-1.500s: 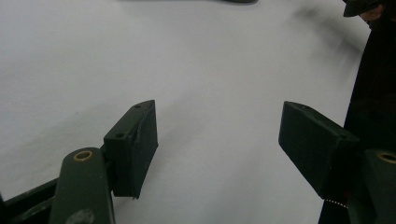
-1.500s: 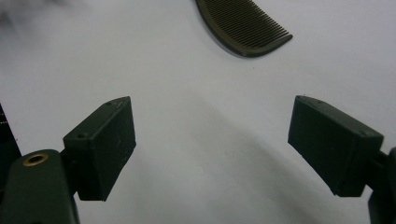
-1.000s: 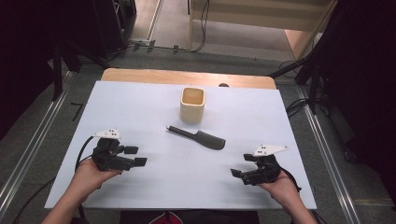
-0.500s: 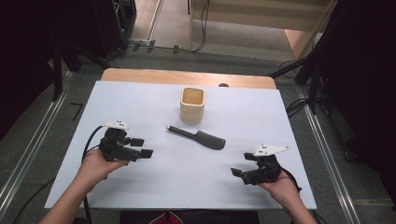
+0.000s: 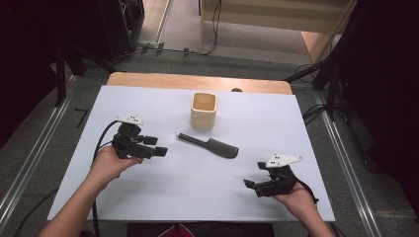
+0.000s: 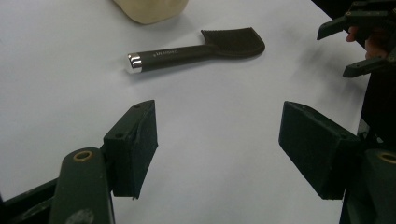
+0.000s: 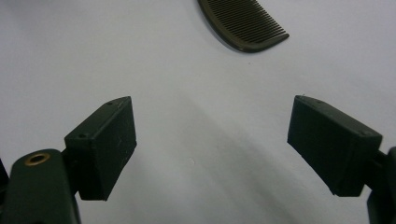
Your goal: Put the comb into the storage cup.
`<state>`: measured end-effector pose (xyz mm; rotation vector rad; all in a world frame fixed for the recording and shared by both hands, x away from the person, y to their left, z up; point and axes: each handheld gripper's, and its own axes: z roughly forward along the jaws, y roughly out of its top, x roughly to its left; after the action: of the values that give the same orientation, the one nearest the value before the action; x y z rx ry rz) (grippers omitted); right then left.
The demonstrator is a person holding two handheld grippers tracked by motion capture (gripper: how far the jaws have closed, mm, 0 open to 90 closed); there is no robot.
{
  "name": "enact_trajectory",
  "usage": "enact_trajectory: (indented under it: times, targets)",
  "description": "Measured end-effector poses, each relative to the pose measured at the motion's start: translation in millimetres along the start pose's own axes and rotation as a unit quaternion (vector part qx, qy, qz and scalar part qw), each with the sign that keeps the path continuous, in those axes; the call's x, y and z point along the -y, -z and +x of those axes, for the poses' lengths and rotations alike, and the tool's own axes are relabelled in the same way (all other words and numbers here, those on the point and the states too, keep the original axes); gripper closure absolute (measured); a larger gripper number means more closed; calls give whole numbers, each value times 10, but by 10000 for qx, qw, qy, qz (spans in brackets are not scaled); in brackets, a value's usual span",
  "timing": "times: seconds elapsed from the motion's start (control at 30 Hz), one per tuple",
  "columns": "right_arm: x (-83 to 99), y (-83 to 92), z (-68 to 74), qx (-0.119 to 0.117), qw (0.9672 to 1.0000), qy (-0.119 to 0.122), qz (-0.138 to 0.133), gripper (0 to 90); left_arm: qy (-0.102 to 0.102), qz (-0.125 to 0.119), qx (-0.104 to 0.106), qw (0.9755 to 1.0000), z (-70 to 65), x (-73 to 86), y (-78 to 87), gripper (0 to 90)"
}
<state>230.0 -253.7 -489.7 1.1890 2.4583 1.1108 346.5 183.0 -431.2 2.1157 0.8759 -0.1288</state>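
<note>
A dark comb point(image 5: 208, 144) with a silver-tipped handle lies flat in the middle of the white table, just in front of a cream square cup point(image 5: 203, 111). My left gripper point(image 5: 157, 146) is open, a short way left of the comb's handle end. From the left gripper view the comb point(image 6: 196, 52) lies ahead of the empty jaws point(image 6: 217, 149), the cup point(image 6: 149, 8) beyond it. My right gripper point(image 5: 250, 186) is open near the front right, pointing left. Its view has the comb's toothed end point(image 7: 243, 23) ahead of the empty jaws point(image 7: 212, 142).
The white sheet point(image 5: 148, 197) covers the table, with a wooden edge point(image 5: 197, 81) along the far side. Cables and metal rails run on the floor around the table. A dark stand point(image 5: 336, 74) is at the far right.
My left gripper has moved forward and to the right, toward the comb's handle. The right gripper has stayed where it was.
</note>
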Motion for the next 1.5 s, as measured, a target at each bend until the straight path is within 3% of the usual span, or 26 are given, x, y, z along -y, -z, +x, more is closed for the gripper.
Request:
enact_trajectory:
  times: [0.17, 0.37, 0.53, 0.7, 1.17, 1.5]
  targets:
    - [-4, 22, -24, -155, 9996, -184, -137, 138, -34, 18, -11, 10000, 19, -101, -53, 291]
    - [-2, 25, -26, -159, 9996, -179, -135, 138, -53, 42, 4, 10000, 43, -194, -135, 291]
    - [-3, 20, -26, -163, 9996, -176, -132, 138, 120, 15, 100, 9999, 68, -267, -184, 292]
    - [-4, 24, -24, -173, 9996, -181, -151, 138, 141, -1, 60, 9999, 92, -344, -240, 292]
    - [-6, 31, -26, -177, 9995, -177, -180, 138, -90, -4, -70, 9999, 112, -545, -456, 310]
    - [-7, 31, -25, -188, 9995, -177, -185, 138, -105, -19, -164, 9998, 175, -636, -605, 311]
